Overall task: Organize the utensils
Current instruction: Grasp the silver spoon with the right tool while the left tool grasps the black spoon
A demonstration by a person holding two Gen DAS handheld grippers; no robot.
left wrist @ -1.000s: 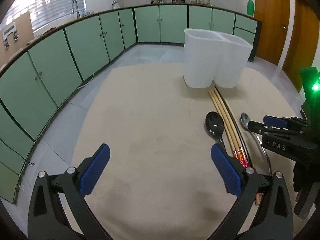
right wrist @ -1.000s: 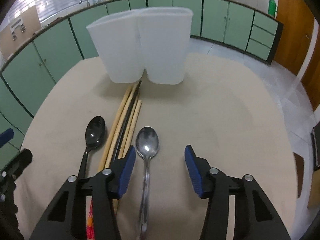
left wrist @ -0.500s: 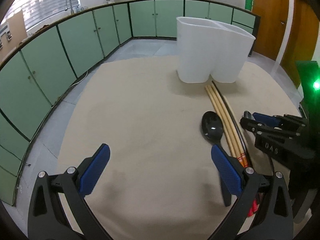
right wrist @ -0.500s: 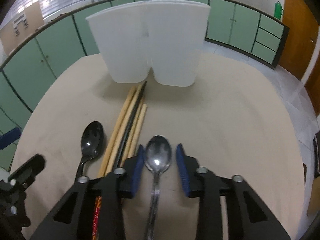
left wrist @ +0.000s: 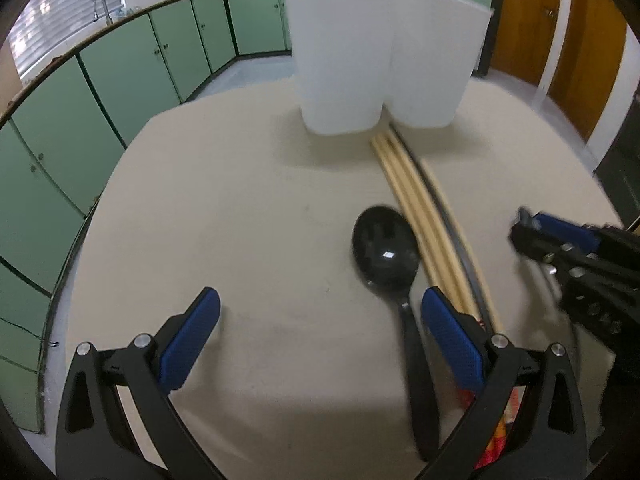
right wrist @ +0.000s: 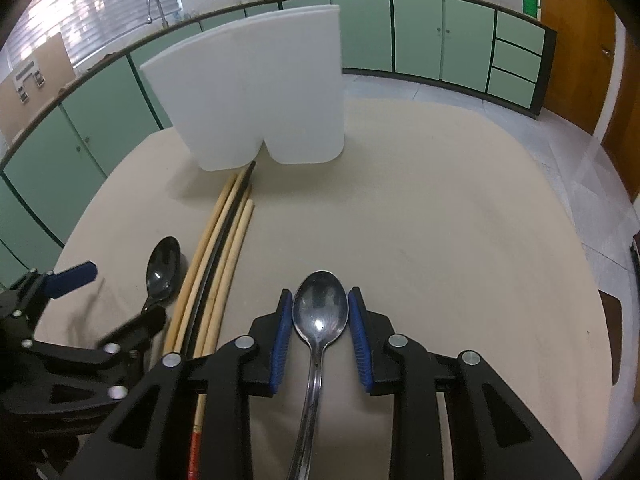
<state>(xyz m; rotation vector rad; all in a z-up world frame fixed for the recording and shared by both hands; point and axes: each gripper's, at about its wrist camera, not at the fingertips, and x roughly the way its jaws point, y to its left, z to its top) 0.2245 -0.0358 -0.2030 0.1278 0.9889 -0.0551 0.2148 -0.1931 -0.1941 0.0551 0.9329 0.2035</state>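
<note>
A white two-compartment holder (left wrist: 384, 60) (right wrist: 256, 96) stands at the far side of the beige table. Several wooden and black chopsticks (left wrist: 420, 204) (right wrist: 220, 256) lie in front of it. A black spoon (left wrist: 386, 246) (right wrist: 162, 268) lies left of them. My left gripper (left wrist: 320, 340) is open; its right finger is next to the black spoon's handle. My right gripper (right wrist: 320, 332) is shut on the bowl of a metal spoon (right wrist: 320, 308), which lies right of the chopsticks.
The round beige table (left wrist: 240, 220) ends at a curved edge on the left. Green cabinets (left wrist: 120, 72) line the room behind, and wooden doors (right wrist: 580, 40) stand at the right. My right gripper shows in the left wrist view (left wrist: 560, 248).
My right gripper has closed from open onto the metal spoon's bowl. My left gripper has moved forward and right, so the black spoon now lies beside its right finger.
</note>
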